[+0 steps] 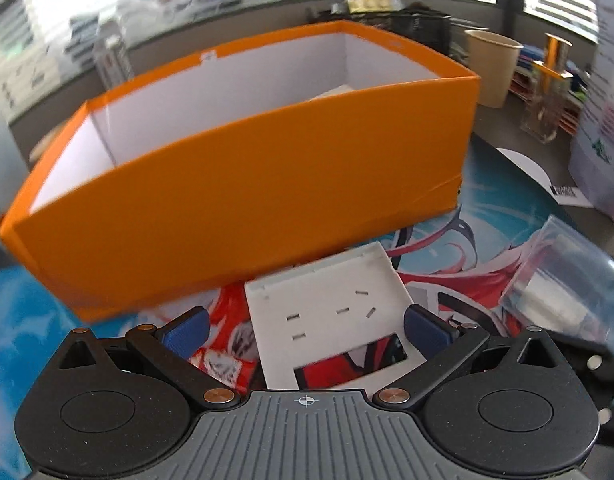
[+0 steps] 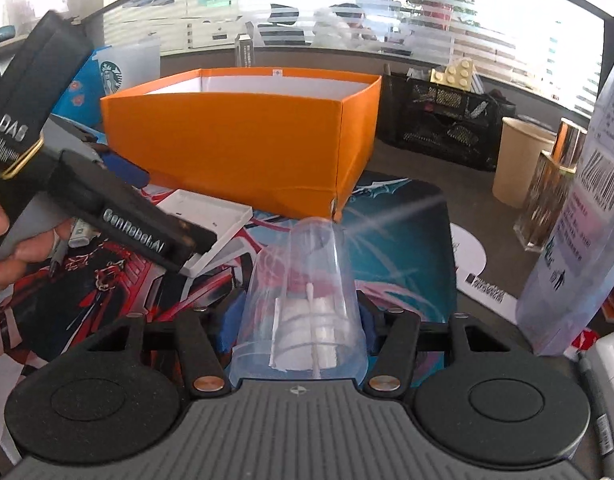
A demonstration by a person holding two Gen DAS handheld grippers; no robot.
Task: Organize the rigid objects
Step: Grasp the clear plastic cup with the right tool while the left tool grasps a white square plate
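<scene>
An open orange box (image 1: 243,184) with white inner walls stands on the printed desk mat; it also shows in the right wrist view (image 2: 243,148). A flat white plastic piece (image 1: 327,304) lies on the mat in front of the box, between the open blue pads of my left gripper (image 1: 305,328); the pads stand apart from its sides. My right gripper (image 2: 299,320) is shut on a clear plastic cup (image 2: 303,300), held sideways above the mat. The cup shows at the right edge of the left wrist view (image 1: 563,280). The left gripper's body (image 2: 107,208) hangs over the white piece (image 2: 211,216).
A beige paper cup (image 2: 519,160), a black mesh organizer (image 2: 439,116) and a glass bottle with a gold cap (image 2: 551,192) stand right of the box. A tall printed carton (image 2: 579,216) is at far right. A Starbucks cup (image 2: 123,68) is behind the box's left.
</scene>
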